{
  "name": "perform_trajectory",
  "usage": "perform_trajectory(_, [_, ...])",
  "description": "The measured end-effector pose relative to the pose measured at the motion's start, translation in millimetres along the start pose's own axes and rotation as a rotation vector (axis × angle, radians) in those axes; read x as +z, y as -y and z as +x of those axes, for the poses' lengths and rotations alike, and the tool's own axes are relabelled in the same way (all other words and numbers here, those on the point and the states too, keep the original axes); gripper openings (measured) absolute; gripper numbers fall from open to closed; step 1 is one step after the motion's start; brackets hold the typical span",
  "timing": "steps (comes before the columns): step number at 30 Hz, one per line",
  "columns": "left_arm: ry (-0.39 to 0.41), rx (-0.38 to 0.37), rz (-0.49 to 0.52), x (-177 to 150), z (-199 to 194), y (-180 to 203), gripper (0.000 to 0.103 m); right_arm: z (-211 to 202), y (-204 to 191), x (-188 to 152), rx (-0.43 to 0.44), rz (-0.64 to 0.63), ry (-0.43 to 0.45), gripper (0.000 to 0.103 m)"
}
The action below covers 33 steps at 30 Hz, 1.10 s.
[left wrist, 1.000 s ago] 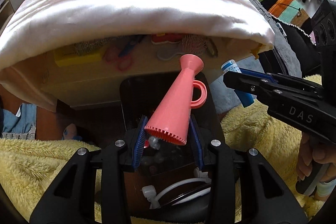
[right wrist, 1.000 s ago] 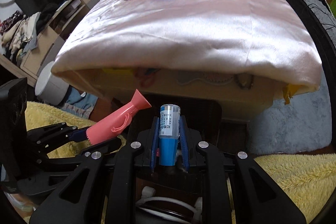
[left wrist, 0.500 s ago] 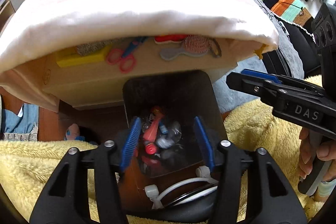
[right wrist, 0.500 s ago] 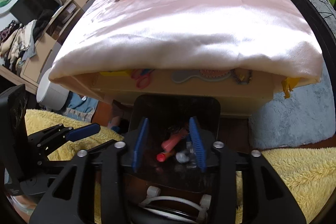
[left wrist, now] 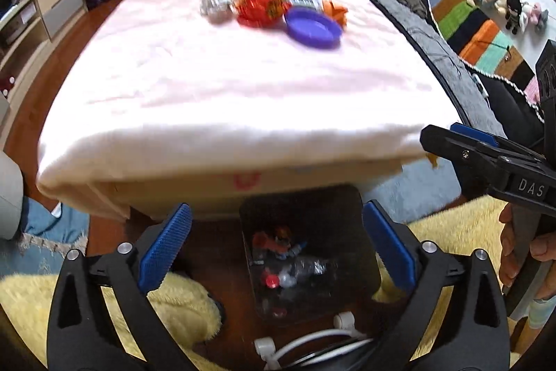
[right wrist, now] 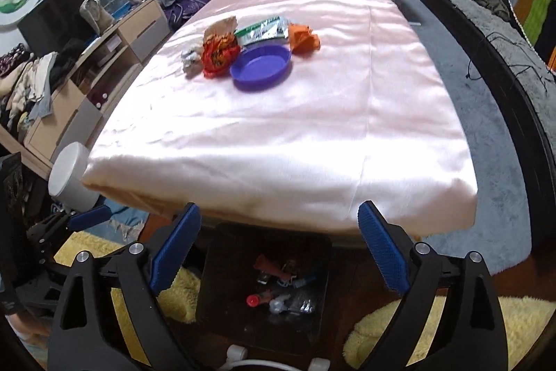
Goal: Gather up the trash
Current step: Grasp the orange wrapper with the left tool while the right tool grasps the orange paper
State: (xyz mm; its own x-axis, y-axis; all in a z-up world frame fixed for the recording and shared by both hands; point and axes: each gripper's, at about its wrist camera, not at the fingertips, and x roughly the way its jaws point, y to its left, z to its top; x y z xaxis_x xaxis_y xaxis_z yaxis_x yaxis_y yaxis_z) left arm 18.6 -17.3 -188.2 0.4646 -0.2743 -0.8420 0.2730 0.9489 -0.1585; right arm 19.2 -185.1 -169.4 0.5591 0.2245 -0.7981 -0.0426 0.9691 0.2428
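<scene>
Below the near edge of the table (right wrist: 278, 162), at six o'clock in both wrist views, a black bin (right wrist: 226, 266) stands on the floor with discarded pieces lying in it: a pink-red item (right wrist: 269, 265), a red-capped one (right wrist: 259, 298) and some clear plastic (right wrist: 295, 301). The left gripper (left wrist: 276, 249) hangs over the bin; its jaws have just been opening and now stand spread wide, with nothing between the blue pads. The right gripper (right wrist: 278, 246) is the same: jaws just opened, spread wide, empty; from the left wrist view it shows at three o'clock, held by a hand (left wrist: 521, 252). On the pink cloth, towards twelve o'clock, the remaining trash lies in a cluster: a red-orange crumpled wrapper (right wrist: 219, 53), a grey crumpled scrap (right wrist: 191, 59), a green-and-white packet (right wrist: 264, 30) and an orange crumpled piece (right wrist: 304, 37). A purple dish (right wrist: 260, 66) sits just beside them, touching the red-orange wrapper. Yellow fleece (right wrist: 399, 329) flanks the bin.
</scene>
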Motion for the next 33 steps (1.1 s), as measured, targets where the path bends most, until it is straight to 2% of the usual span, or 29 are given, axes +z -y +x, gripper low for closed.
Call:
perform_trajectory(8, [0.058,0.033,-0.019,59.5,6.1,-17.3,0.095,13.8,10.3,64.1,-0.030,0.002,0.059,0.092])
perform_trajectory(16, [0.093,0.041,-0.023,114.5,25.1,-32.0,0.094,51.2,18.3,111.6,-0.026,0.017,0.058,0.092])
perform_trajectory(19, [0.097,0.034,-0.018,133.0,33.3,-32.4,0.087,66.1,21.9,125.5,-0.016,0.027,0.057,0.091])
perform_trajectory(21, [0.091,0.010,-0.010,143.0,40.8,-29.8,0.083,76.6,23.9,134.6,-0.015,0.028,0.056,0.085])
perform_trajectory(23, [0.082,-0.003,0.008,151.8,50.3,-24.0,0.080,87.1,26.4,142.5,-0.008,0.032,0.046,0.073])
perform_trajectory(27, [0.064,-0.015,0.030,166.5,71.8,-16.3,0.071,107.4,31.5,158.5,0.007,0.046,0.030,0.064])
perform_trajectory(33, [0.048,-0.023,0.019,187.6,98.0,-14.8,0.067,137.3,30.1,169.8,-0.004,0.010,-0.027,0.042])
